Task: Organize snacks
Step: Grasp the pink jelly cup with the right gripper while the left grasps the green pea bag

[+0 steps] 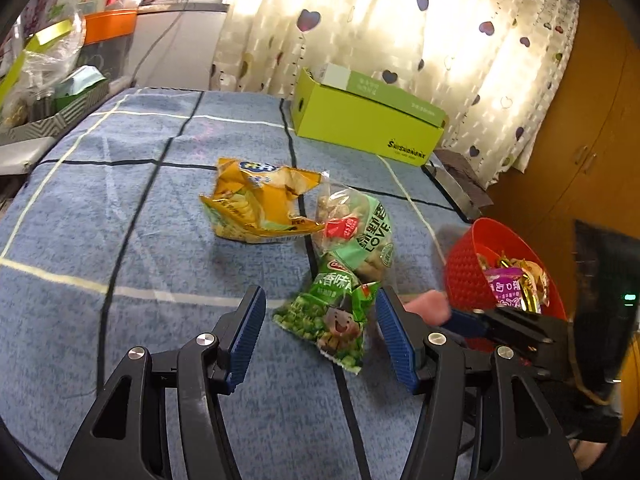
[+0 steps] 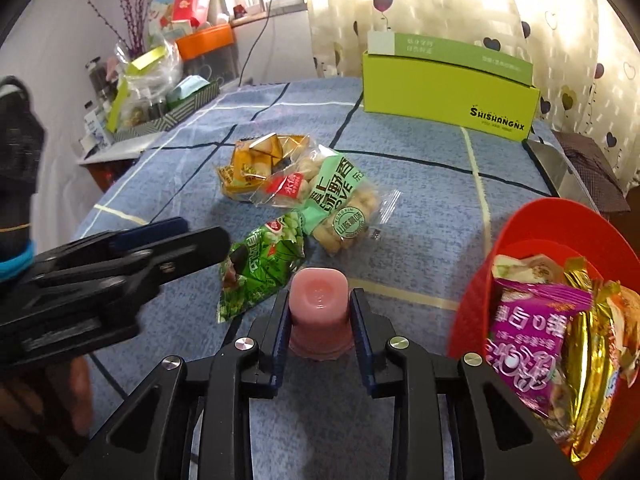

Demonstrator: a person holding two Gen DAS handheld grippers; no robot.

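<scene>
Left gripper (image 1: 320,322): fingers spread wide apart, nothing between them. It hangs just above the blue checked cloth (image 1: 120,240), and the green pea packet (image 1: 326,320) lies on the cloth in the gap between the blue pads (image 1: 246,332), touching neither.

Right gripper (image 2: 319,320): fingers clamped on a pink jelly cup (image 2: 319,312), one pad on each side wall, cup's flat base facing away from the camera. In the left wrist view the cup shows as a pink blur (image 1: 426,306) just right of the left gripper's right finger.

Snacks on the cloth, centre of table:
- pea packet (image 2: 260,272), nearest, just left of the jelly cup;
- clear bag of nuts with a pale green label (image 2: 336,208), just beyond it, overlapping its far end;
- crumpled yellow packet (image 2: 256,164), farthest, left of the nut bag and touching it.

Red bowl (image 2: 532,232) at the near right corner, tilted in both views. It holds several wrapped snacks: a purple packet (image 2: 528,340) and a gold wrapper (image 2: 592,364) are readable, the others are too bunched to tell apart.

Lime green box (image 2: 448,88) stands at the far right edge of the table, before the heart-print curtain (image 2: 460,4).
</scene>
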